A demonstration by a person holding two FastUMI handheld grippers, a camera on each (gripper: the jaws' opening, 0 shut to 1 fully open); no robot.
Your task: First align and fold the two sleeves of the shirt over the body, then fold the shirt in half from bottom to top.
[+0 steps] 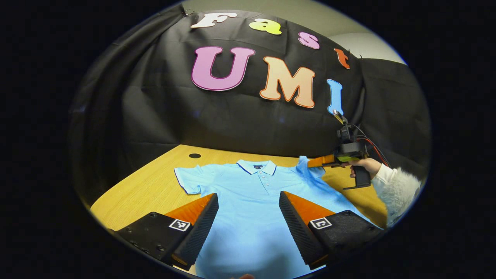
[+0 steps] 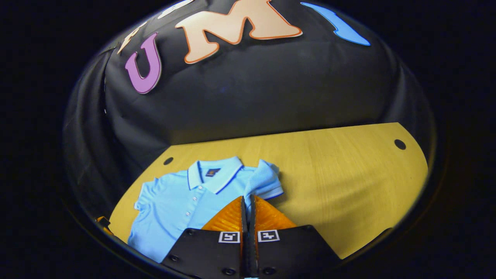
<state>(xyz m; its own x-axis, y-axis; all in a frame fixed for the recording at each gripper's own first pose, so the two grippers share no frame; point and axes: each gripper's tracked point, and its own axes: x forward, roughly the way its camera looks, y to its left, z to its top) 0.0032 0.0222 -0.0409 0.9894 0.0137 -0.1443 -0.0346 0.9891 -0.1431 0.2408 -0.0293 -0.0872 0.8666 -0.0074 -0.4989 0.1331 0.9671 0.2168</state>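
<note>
In the right gripper view, the right gripper (image 2: 247, 201) has its two fingers pressed together with only a thin slit between them, pinching a fold of the light-blue short-sleeved polo shirt (image 2: 182, 201) at its sleeve (image 2: 263, 180). That sleeve is bunched and lifted just ahead of the fingertips, its dark-trimmed cuff curling off to the right. To the left of the fingers, the shirt's collar (image 2: 211, 172) and buttoned placket lie flat on the yellow wooden tabletop (image 2: 341, 174), which stretches bare to the right of the gripper, with a small dark round hole (image 2: 400, 144) near its far corner.

In the left gripper view, the left gripper (image 1: 248, 209) hangs with its fingers spread wide over the shirt's body (image 1: 248, 224), with cloth showing in the gap between them; whether the fingers touch the cloth cannot be told. Ahead of the fingertips sits the collar (image 1: 256, 166), and to the left the other sleeve (image 1: 188, 180) lies spread flat on the tabletop (image 1: 143, 193). Farther off to the right, the right gripper (image 1: 310, 162) grips the raised sleeve tip, held by a hand (image 1: 364, 166) in a fluffy white sleeve (image 1: 397, 188)
</note>
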